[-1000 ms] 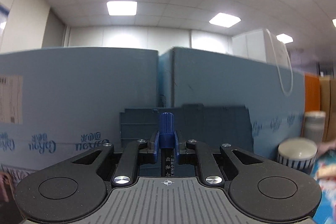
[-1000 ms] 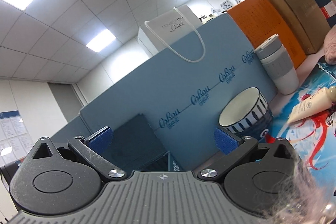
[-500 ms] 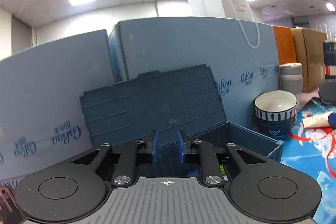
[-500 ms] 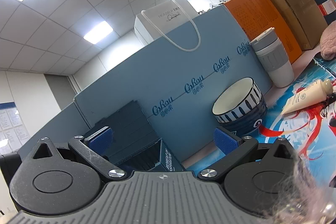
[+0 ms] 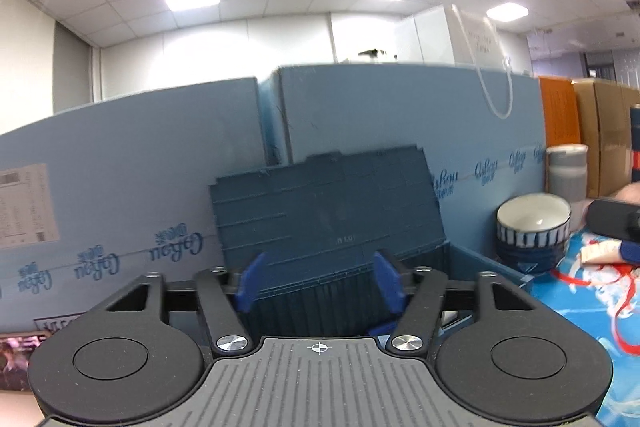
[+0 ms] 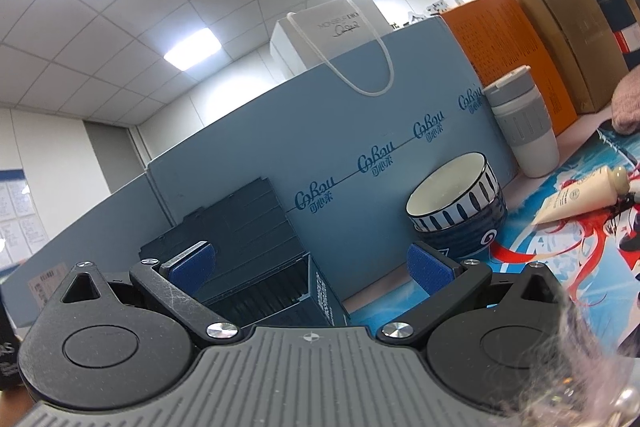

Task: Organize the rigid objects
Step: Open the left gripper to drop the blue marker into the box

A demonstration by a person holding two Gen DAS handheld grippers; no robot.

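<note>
A dark blue storage box (image 5: 320, 307) stands with its lid (image 5: 328, 211) raised against the blue cartons. My left gripper (image 5: 319, 279) hovers over the box's open top; its jaws are opening and nothing is between the blue pads. In the right wrist view the same box (image 6: 272, 291) lies low and left of centre, with its lid (image 6: 236, 227) behind it. My right gripper (image 6: 310, 265) is open wide and empty, pointing level toward the box's right corner. What lies inside the box is hidden.
Two stacked striped bowls (image 6: 456, 199) and a grey-banded cup (image 6: 524, 131) stand right of the box. A cream tube (image 6: 580, 195) lies on the printed mat (image 6: 560, 247). Blue cartons (image 5: 380, 131) wall the back, with a white bag (image 6: 332, 27), an orange box (image 6: 504, 39) and a brown box (image 6: 568, 11).
The left gripper held a blue-capped pen upright a second ago; the pen is gone and the jaws have spread. The left view swung, bringing the box's open top into sight.
</note>
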